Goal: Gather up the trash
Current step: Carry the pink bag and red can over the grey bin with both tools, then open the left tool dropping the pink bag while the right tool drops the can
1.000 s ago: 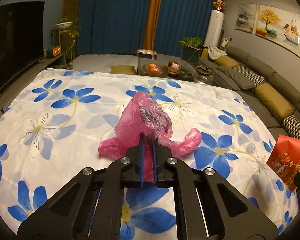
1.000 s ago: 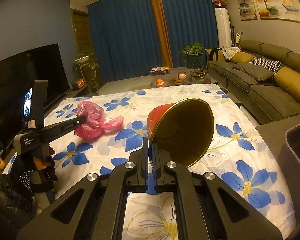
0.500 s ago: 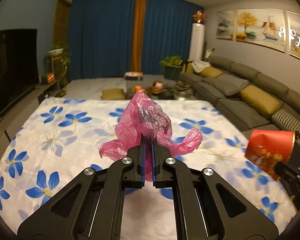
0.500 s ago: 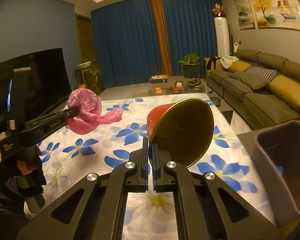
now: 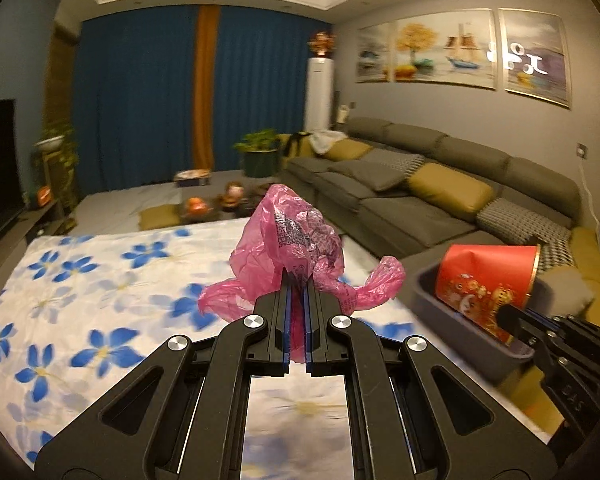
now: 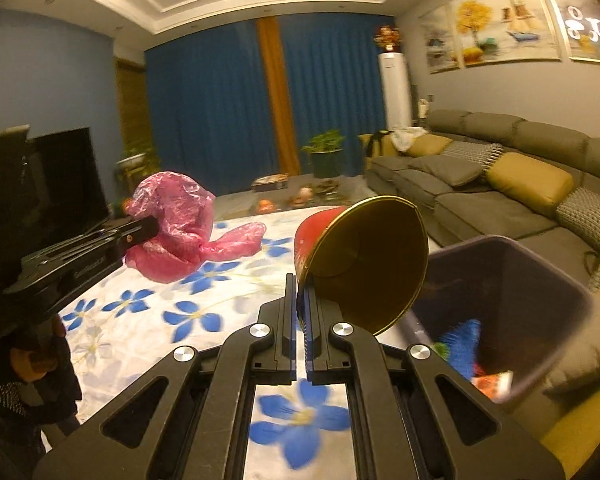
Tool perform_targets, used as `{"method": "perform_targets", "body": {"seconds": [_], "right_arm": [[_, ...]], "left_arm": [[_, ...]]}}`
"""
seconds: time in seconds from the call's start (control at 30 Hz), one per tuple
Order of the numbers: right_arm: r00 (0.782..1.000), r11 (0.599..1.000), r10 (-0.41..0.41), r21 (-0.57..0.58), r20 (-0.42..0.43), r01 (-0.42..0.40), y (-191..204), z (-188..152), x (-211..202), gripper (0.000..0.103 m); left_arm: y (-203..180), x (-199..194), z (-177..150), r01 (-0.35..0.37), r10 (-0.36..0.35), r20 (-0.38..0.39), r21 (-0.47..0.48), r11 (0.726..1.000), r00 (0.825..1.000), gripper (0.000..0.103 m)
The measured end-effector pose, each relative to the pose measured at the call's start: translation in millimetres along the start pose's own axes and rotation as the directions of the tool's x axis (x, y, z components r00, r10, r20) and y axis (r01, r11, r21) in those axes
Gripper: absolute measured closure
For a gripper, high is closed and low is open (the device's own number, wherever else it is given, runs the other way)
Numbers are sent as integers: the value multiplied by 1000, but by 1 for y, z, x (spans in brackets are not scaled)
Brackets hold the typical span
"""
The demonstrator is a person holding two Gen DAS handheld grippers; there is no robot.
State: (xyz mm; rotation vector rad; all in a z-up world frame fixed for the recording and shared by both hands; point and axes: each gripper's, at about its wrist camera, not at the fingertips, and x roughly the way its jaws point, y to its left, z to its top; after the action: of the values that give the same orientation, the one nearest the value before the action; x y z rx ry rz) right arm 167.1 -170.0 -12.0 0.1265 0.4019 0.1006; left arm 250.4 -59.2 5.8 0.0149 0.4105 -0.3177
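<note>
My left gripper (image 5: pixel 296 280) is shut on a crumpled pink plastic bag (image 5: pixel 296 232) and holds it in the air above the flowered table. It also shows in the right wrist view (image 6: pixel 172 224), at the left. My right gripper (image 6: pixel 299 286) is shut on the rim of a red paper cup with a gold inside (image 6: pixel 368 264). The cup (image 5: pixel 484 284) hangs tilted over the near edge of a dark grey trash bin (image 6: pixel 540 280); the bin also shows in the left wrist view (image 5: pixel 440 312). Some coloured trash (image 6: pixel 464 340) lies inside the bin.
The table wears a white cloth with blue flowers (image 5: pixel 80 288). A grey sofa with yellow cushions (image 5: pixel 440 188) runs along the right. A low table with small objects (image 5: pixel 216 200) stands beyond. A dark TV (image 6: pixel 60 184) is on the left.
Both grippers have lifted and swung right with their loads. The pink bag has left the cloth. The trash bin has come into view, and the red cup now hangs over it.
</note>
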Motion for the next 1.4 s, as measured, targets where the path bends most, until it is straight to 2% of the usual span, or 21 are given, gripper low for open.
{"method": "perform_targets", "body": {"seconds": [0.37,0.67,0.97,1.13,1.27,1.33,1.4], "right_arm": [[984,982,-173,85,39,170,-75,5,-25,99],[974,967,-225,128,28,220,-109,7,-16,99],[971,963,-238,133,7,235,-129,3,-10,99],[972,961,-236,145,-6,234,-134,3,-3,99],[972,960,-234,159,-11,232,-135,3,-2,99],[972,958,-235,164,-15,234,-136,2,-1,99],[972,958,-232,169,-22,233,-131,0,-2,99]], "left_arm": [[-100,32,-1,159,-157,-23,67,985,987,99],[-154,69,0,235,-231,-49,93,968,972,99],[-170,95,-7,298,-291,-88,79,951,953,99],[-171,103,-9,309,-302,-100,70,948,948,99],[-171,110,-10,333,-324,-125,58,941,938,98],[-171,113,-12,338,-327,-135,66,939,935,93],[-170,118,-12,338,-326,-148,63,939,934,75]]}}
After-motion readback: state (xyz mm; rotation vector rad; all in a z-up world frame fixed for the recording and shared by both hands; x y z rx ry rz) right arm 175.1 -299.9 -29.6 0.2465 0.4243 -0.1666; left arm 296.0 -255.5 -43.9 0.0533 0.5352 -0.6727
